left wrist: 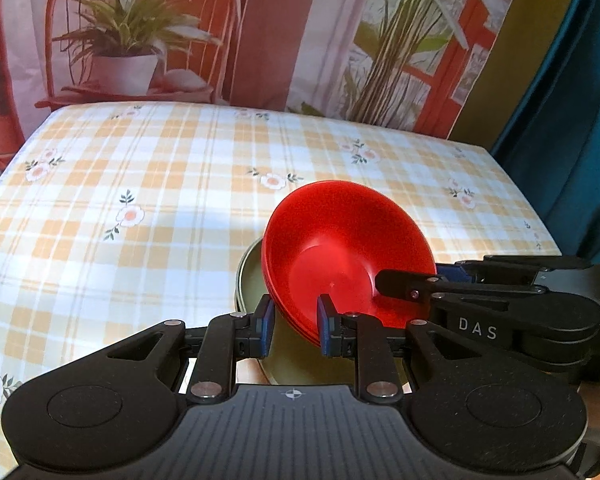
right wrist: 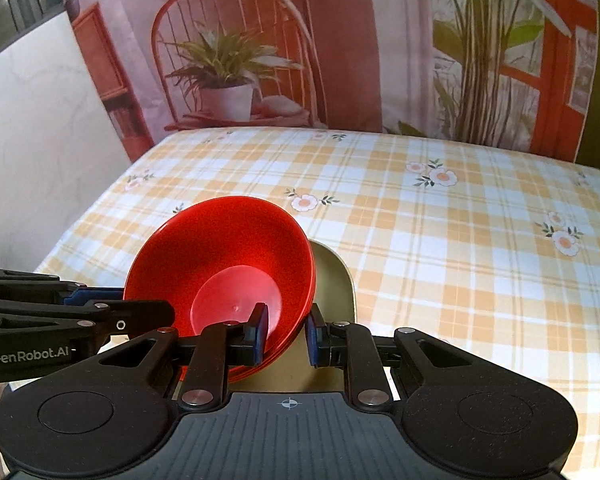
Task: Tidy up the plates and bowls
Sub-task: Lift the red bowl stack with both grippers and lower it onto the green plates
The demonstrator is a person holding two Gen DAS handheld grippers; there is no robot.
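A stack of red bowls (left wrist: 340,248) sits tilted over an olive-green plate (left wrist: 256,280) on the checked tablecloth. My left gripper (left wrist: 294,320) straddles the near rim of the red bowls with its blue pads (left wrist: 266,320) either side, a small gap showing. My right gripper (left wrist: 404,280) reaches in from the right over the bowls. In the right wrist view the red bowls (right wrist: 228,248) lean on the olive plate (right wrist: 336,280); my right gripper (right wrist: 286,334) brackets their rim with its pads (right wrist: 260,332), and my left gripper (right wrist: 140,308) comes in from the left.
The table (left wrist: 140,184) has a yellow checked cloth with flower prints. A printed backdrop of a chair and plants (left wrist: 132,40) hangs behind it. A teal curtain (left wrist: 572,120) hangs at the right, and a white wall (right wrist: 32,120) stands at the left.
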